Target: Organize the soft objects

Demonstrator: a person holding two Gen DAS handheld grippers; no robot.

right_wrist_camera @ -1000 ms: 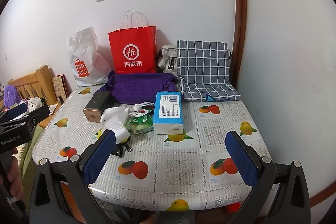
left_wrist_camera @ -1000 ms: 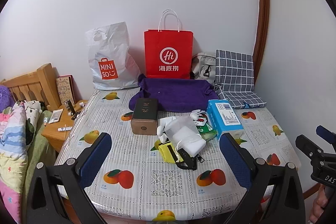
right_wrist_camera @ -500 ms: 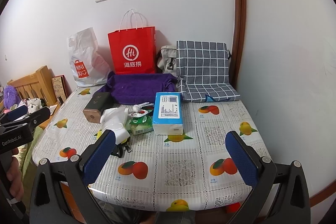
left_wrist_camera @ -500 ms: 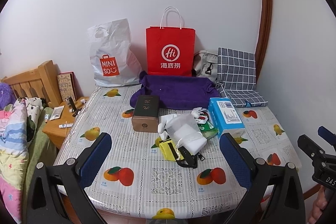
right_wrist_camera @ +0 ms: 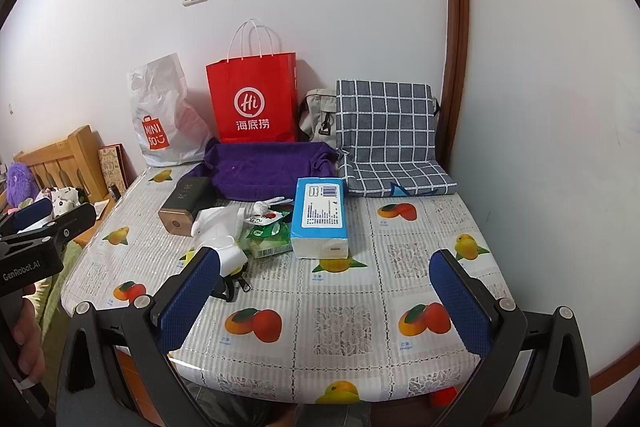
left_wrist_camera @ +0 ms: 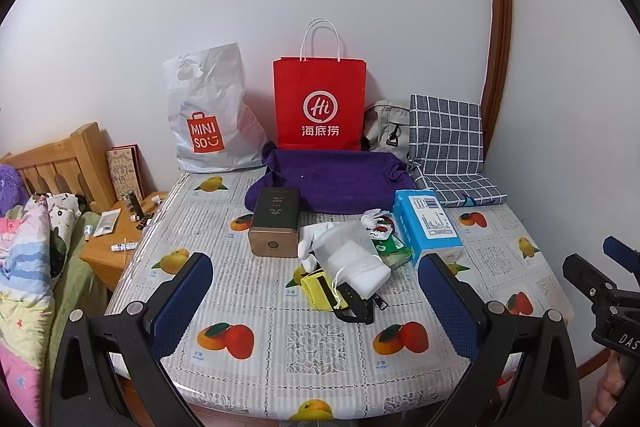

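Your grippers hang wide apart over the near edge of the surface [left_wrist_camera: 256, 307], holding nothing.
Largest first: the purple tote [left_wrist_camera: 332, 179] lies open-mouthed at the back, its inside hidden; the tissue pack [right_wrist_camera: 320, 215] lies in front of it; the white pouch [left_wrist_camera: 352, 259] holds a white block.
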